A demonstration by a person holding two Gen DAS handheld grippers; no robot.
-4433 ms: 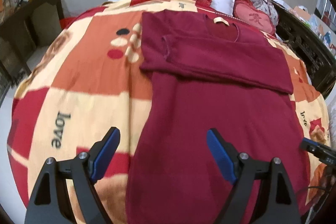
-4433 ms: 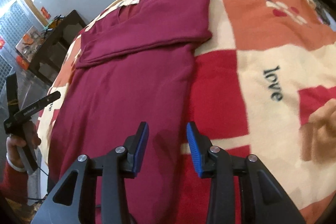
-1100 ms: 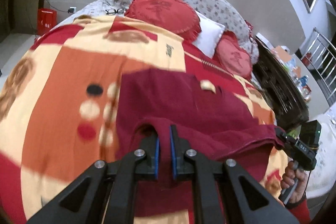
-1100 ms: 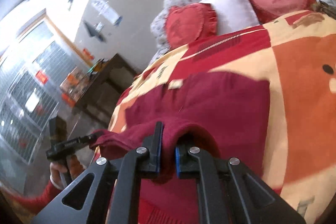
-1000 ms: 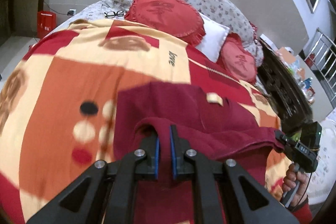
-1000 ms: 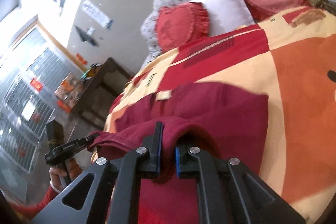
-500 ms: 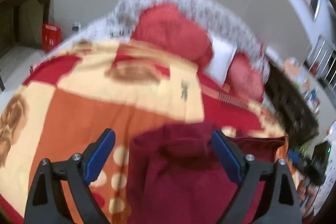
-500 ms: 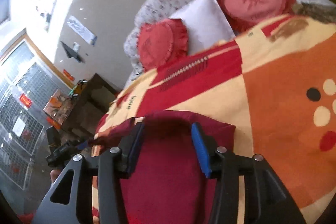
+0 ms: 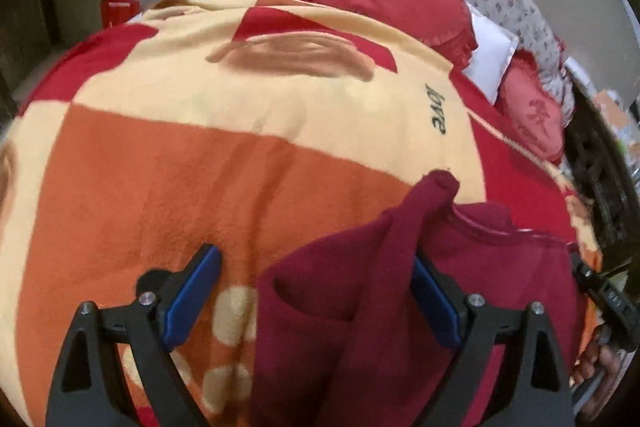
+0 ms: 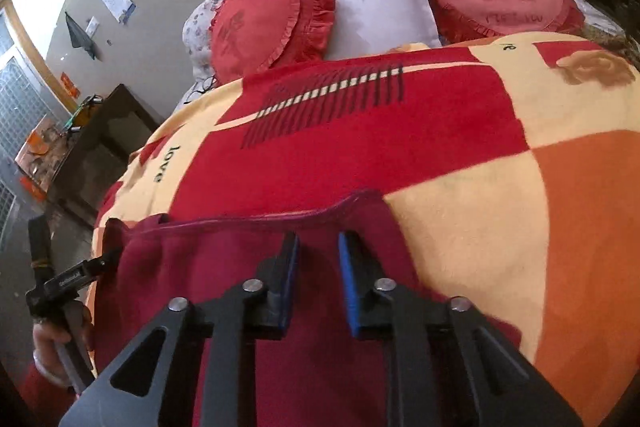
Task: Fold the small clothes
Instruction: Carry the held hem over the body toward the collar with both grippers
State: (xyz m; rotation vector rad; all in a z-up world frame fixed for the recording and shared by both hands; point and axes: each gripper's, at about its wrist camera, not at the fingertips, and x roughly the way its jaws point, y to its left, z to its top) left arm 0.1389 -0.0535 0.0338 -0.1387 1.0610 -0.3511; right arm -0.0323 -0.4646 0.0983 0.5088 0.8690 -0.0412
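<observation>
Both the left gripper (image 9: pixel 316 301) and right gripper (image 10: pixel 318 277) are hanging open, gripping nothing; the sweater (image 10: pixel 248 267) is lying doubled over beneath their jaws on the blanket (image 9: pixel 168 179), probably needing one more fold.

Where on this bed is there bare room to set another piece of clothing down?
Bare blanket lies left of the maroon garment, and more to its right, up to the heart cushions. The head end is crowded with pillows.

The garment (image 9: pixel 400 307) was plain maroon; the blanket (image 9: pixel 200 167) showed red, orange and cream blocks; both claws' pads (image 10: pixel 352 287) were blue.
</observation>
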